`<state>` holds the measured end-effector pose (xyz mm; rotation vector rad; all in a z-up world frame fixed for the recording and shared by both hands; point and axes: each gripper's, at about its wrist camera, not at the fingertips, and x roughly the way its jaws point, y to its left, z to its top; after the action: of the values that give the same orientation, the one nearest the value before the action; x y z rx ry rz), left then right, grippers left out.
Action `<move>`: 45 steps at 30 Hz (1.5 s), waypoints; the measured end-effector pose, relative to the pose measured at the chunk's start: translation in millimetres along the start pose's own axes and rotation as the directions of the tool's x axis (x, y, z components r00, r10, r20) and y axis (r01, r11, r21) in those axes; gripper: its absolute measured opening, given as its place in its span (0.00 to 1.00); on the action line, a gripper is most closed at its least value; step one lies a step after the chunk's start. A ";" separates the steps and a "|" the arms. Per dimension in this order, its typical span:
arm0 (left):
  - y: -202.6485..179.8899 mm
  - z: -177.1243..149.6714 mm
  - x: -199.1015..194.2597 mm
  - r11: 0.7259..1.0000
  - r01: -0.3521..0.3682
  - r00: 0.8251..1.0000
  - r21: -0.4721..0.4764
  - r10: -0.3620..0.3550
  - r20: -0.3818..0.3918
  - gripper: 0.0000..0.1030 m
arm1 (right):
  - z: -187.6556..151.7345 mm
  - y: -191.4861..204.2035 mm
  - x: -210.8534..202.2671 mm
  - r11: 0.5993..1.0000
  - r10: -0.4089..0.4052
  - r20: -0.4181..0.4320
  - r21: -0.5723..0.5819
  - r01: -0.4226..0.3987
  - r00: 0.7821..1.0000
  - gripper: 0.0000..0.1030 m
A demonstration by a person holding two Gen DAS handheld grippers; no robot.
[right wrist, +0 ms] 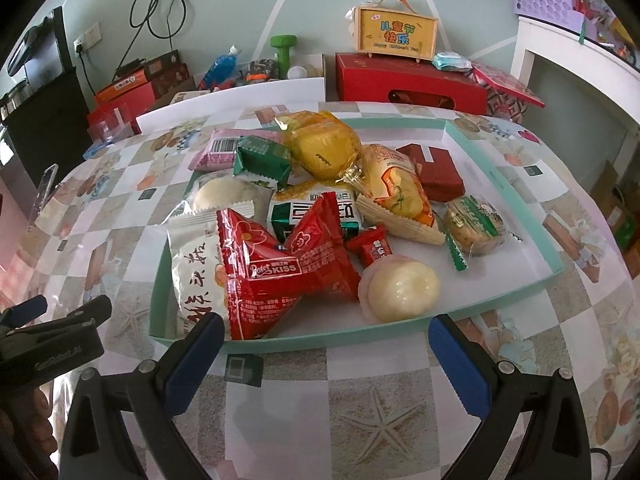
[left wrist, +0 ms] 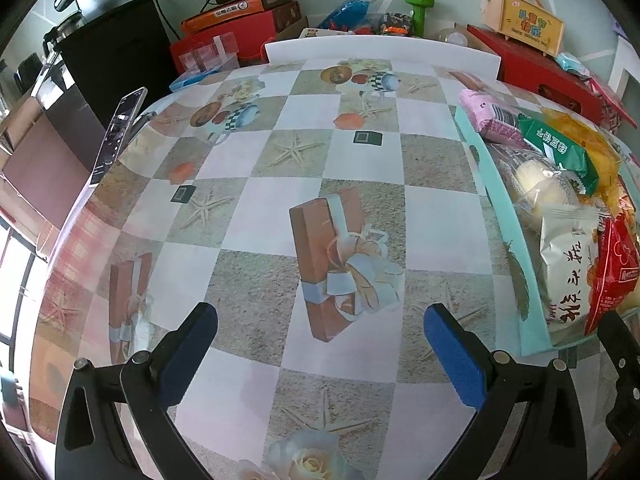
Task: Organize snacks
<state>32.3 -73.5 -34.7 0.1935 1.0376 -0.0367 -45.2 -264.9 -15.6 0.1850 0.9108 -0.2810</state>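
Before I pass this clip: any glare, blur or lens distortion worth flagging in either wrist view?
Left wrist view: strong fisheye bowing of the table, bright window washout at lower left, snacks sharp. Right wrist view: same curvature, the tray rim bends, mild sheen on the red packet, print still readable.

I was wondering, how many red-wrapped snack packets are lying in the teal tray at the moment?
2, as far as shows: the large red packet at the front left of the teal tray, and the small red packet just right of it. Others may be buried.
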 end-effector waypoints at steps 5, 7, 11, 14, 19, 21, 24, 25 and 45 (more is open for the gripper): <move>-3.4 -0.2 -1.4 1.000 -0.008 1.000 0.014 0.008 0.007 1.00 | 0.0 -0.8 -0.3 1.000 0.004 0.002 0.002 -0.004 1.000 1.00; -3.9 0.0 -1.5 1.000 -0.009 1.000 0.017 0.009 0.008 1.00 | 0.0 -0.7 -0.4 1.000 0.005 0.001 0.001 -0.005 1.000 1.00; -4.5 0.3 -2.0 1.000 -0.012 1.000 0.020 0.011 0.009 1.00 | -0.3 -0.9 -0.4 1.000 0.005 0.000 0.000 -0.005 1.000 1.00; -4.5 0.4 -1.7 1.000 -0.011 1.000 0.020 0.011 0.007 1.00 | -0.7 0.2 0.2 1.000 0.004 -0.003 -0.002 -0.004 1.000 1.00; -3.7 0.3 -0.6 1.000 -0.009 1.000 0.017 0.009 0.001 1.00 | -1.0 1.0 1.4 1.000 0.005 -0.005 -0.005 -0.006 1.000 1.00; -3.8 0.1 -0.2 1.000 -0.008 1.000 0.017 0.008 0.000 1.00 | -0.9 1.0 1.4 1.000 0.008 -0.006 -0.005 -0.008 1.000 1.00; -4.2 0.0 0.8 1.000 -0.008 1.000 0.018 0.008 -0.004 1.00 | -0.8 1.0 2.0 1.000 0.010 -0.007 -0.004 -0.010 1.000 1.00; -4.3 0.0 0.8 1.000 -0.008 1.000 0.018 0.008 -0.005 1.00 | -0.7 0.9 2.3 1.000 0.011 -0.007 -0.004 -0.011 1.000 1.00; -4.7 -2.2 2.7 0.999 -0.022 1.000 0.025 0.022 0.004 1.00 | -1.3 -0.7 5.5 1.000 0.025 -0.013 0.003 -0.025 1.000 1.00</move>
<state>31.2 -77.6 -38.8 0.2271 1.0319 -0.0301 -43.2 -266.0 -20.8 0.2006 0.9201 -0.2584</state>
